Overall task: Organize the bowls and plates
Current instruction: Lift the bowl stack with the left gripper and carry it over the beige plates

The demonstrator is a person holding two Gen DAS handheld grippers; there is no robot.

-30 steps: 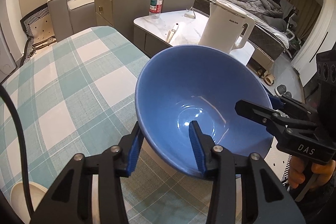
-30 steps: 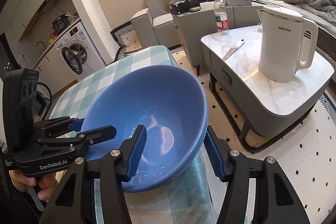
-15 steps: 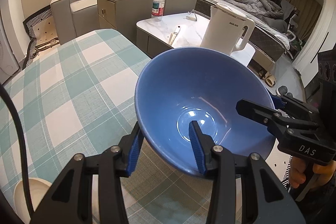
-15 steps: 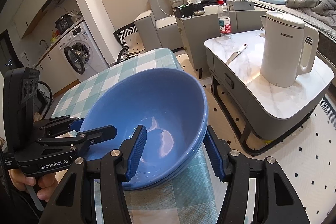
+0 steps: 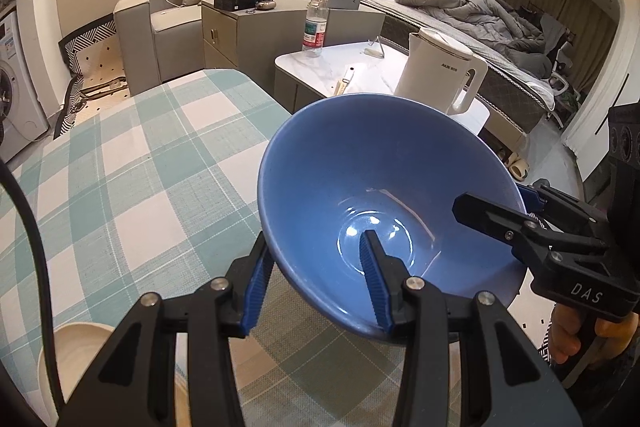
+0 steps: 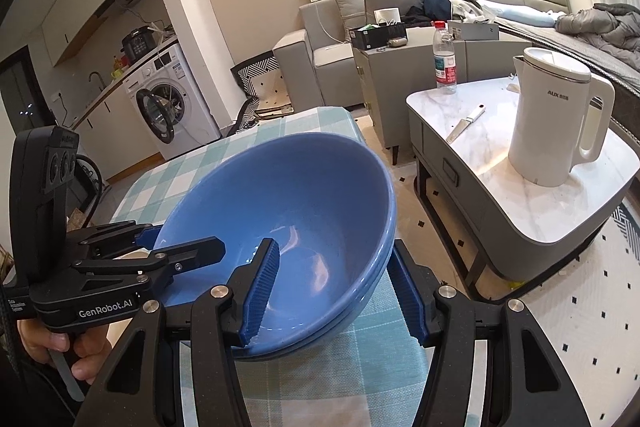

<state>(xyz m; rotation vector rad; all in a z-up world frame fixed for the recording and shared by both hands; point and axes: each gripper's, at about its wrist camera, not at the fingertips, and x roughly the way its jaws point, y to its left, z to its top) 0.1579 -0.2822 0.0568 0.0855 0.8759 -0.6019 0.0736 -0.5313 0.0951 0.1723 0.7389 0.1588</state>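
We hold the blue bowl (image 5: 384, 195) above the near right part of the checked table (image 5: 132, 163), its near rim clamped by our left gripper (image 5: 316, 283) and its right rim by our right gripper (image 6: 332, 287).

A beige-walled studio room: grey fabric sofa (image 6: 316, 55) with cushions, white front-loading washing machine (image 6: 172, 107), white marble coffee table (image 6: 520, 187) on a dotted pale floor (image 6: 580, 327), and an unmade bed (image 5: 480, 15).

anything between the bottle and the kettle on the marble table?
Yes: a knife lies on the table between the bottle and the kettle, touching neither. Clearest in the right wrist view.
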